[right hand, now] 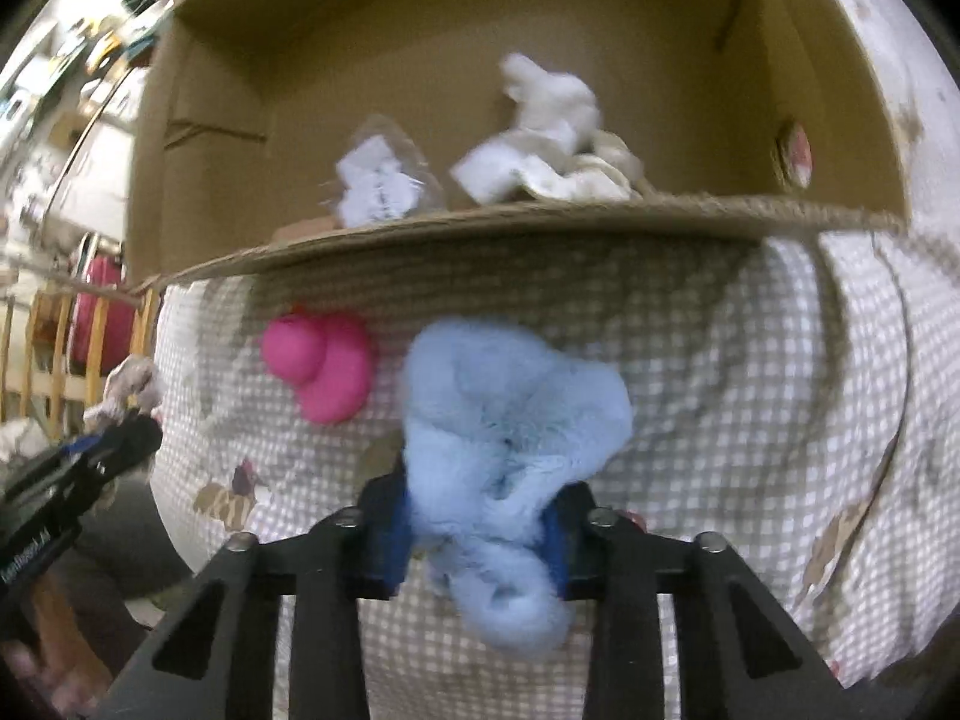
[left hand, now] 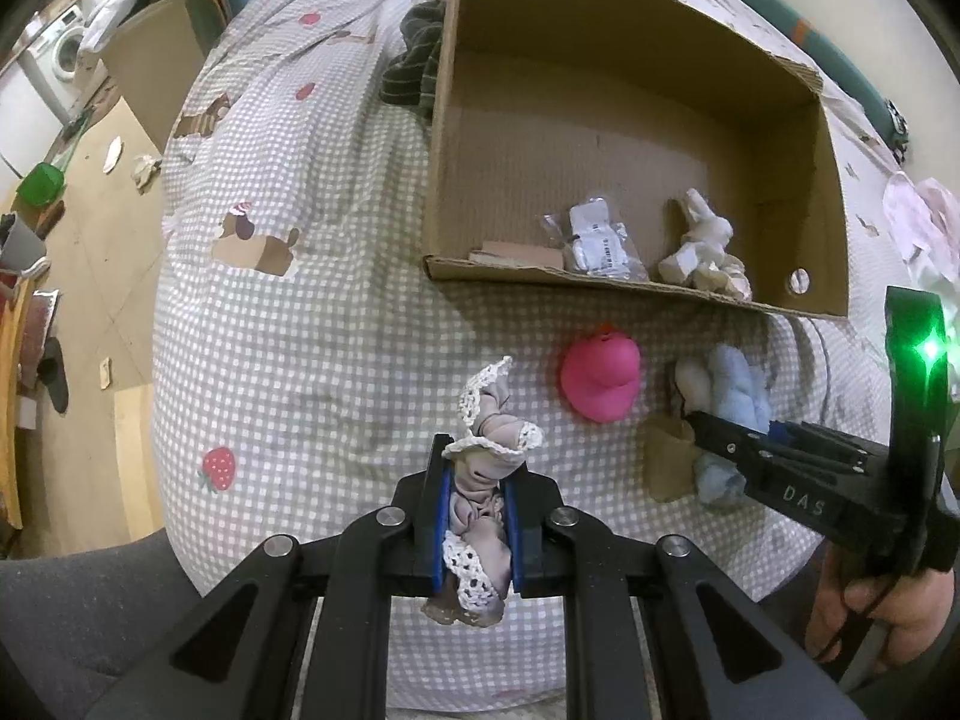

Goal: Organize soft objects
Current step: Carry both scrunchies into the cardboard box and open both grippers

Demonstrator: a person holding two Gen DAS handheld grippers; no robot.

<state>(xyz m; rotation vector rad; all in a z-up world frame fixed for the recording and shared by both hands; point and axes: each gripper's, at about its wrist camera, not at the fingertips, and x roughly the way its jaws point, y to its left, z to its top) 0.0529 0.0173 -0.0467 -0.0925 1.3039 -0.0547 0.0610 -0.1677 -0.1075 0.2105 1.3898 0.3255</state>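
Lace-trimmed beige cloth (left hand: 483, 480) sits bunched between the blue pads of the left gripper (left hand: 477, 516) in the left wrist view, the jaws clamped tight on it, its crocheted edge sticking up past the fingertips and another frill hanging below them. Under it lies a checked bedspread (left hand: 312, 312) printed with strawberries and dogs. A pink rubber duck (left hand: 602, 377) rests on the bedspread just in front of the near wall of an open cardboard box (left hand: 630, 120). Inside the box, against that wall, lie a small clear packet (left hand: 597, 240) and a cream soft toy (left hand: 702, 249). To the right, the right gripper (left hand: 714, 438) reaches in from the frame edge with a hand (left hand: 882, 612) under it, its tips buried in a pale blue fluffy cloth (left hand: 732, 396) that lies beside the duck. A dark striped garment (left hand: 417, 60) is crumpled against the box's far left corner. Seen from the right wrist view, the blue fluffy cloth (right hand: 510, 438) fills the space between the right gripper's (right hand: 480, 534) blue pads, which press on it from both sides; the picture is blurred. The duck (right hand: 324, 366) sits just left of it, the box (right hand: 240, 120) rim stands behind, and the left gripper (right hand: 90, 468) shows at the left edge with the beige cloth (right hand: 129, 387)
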